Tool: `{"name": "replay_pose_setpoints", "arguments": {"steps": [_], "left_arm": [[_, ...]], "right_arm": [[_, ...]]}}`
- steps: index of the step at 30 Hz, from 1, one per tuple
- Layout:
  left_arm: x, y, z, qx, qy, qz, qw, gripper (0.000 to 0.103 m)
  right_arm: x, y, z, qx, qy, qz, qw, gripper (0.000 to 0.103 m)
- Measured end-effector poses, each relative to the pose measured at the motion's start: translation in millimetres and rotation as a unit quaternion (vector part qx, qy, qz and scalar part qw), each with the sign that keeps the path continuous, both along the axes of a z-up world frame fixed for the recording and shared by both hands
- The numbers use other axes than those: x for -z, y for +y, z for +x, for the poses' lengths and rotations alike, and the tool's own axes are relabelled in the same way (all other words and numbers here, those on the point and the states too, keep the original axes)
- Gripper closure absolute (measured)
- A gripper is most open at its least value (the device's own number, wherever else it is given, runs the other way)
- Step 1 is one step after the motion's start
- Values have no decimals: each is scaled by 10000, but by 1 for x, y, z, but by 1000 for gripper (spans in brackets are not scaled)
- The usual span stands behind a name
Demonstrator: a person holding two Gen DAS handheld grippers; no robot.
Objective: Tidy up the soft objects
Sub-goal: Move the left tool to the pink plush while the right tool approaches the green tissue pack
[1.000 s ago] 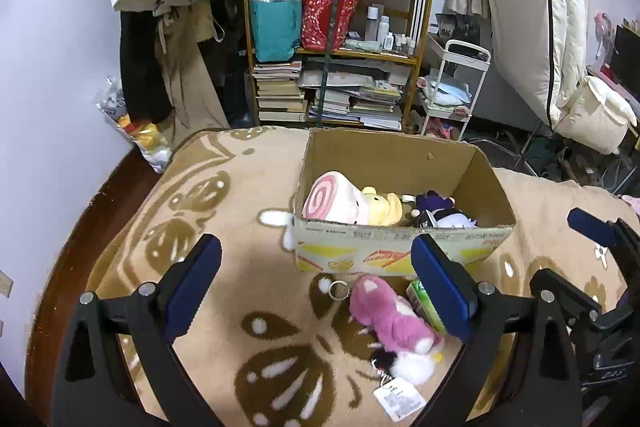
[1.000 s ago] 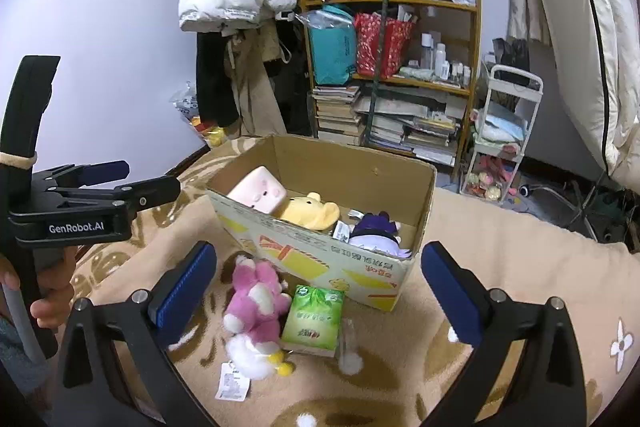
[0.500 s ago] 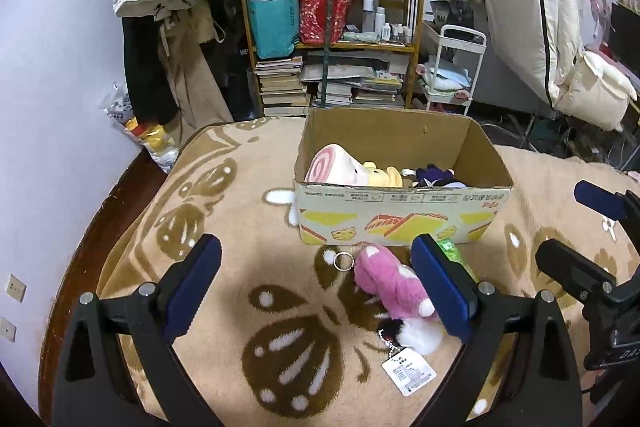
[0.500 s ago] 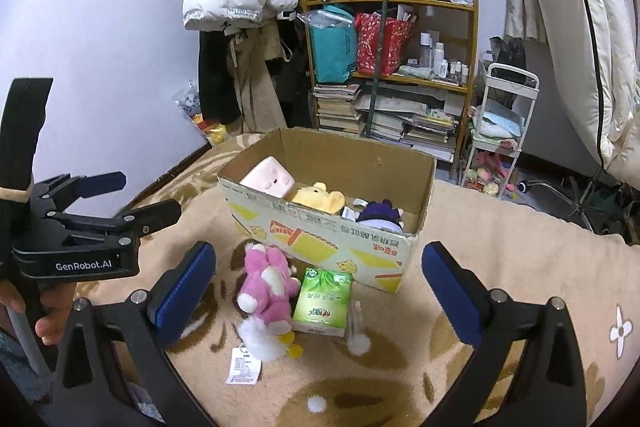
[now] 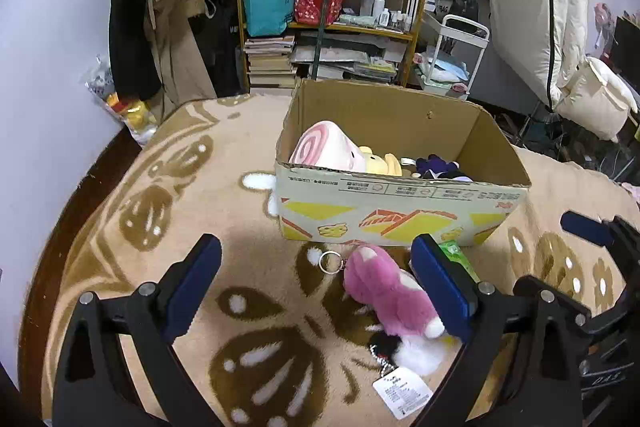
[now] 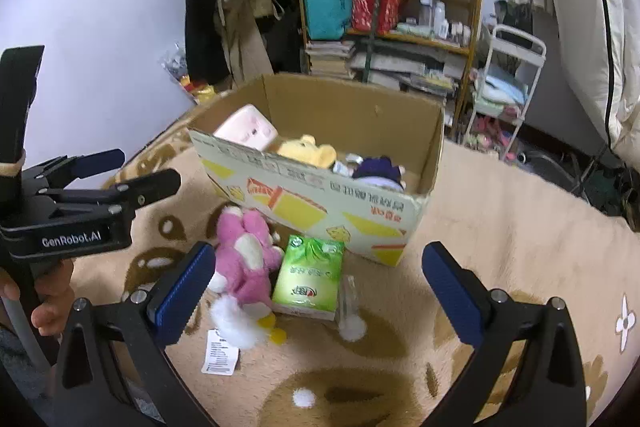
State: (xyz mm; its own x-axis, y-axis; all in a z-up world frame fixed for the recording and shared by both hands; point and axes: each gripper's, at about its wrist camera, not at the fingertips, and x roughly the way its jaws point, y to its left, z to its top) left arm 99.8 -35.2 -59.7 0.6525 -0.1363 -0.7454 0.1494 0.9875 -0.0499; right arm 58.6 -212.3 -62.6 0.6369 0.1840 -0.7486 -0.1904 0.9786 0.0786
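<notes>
pink plush beside box | left gripper jaws apart, empty

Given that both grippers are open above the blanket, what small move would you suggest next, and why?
Probably lower the right gripper over the pink plush and close on it. It lies outside the cardboard box, beside the green tissue pack, while other soft toys are already inside.
</notes>
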Motion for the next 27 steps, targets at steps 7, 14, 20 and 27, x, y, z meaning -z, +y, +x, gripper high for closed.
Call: {"name": "replay_pose_setpoints", "arguments": {"steps": [7, 14, 20, 27], "left_arm": [[20, -3, 18, 25, 332, 17, 9994, 8], [35, -6, 24, 109, 599, 35, 9981, 8], [48, -11, 27, 27, 810, 12, 9967, 8], [66, -18, 30, 138, 1154, -16, 9932, 8]], "right_arm": [[19, -4, 13, 173, 339, 24, 9993, 0], [41, -4, 26, 266, 712, -130, 9970, 0], [56, -3, 30, 337, 965, -234, 9945, 0], [71, -2, 32, 344, 1229, -305, 9914, 0]]}}
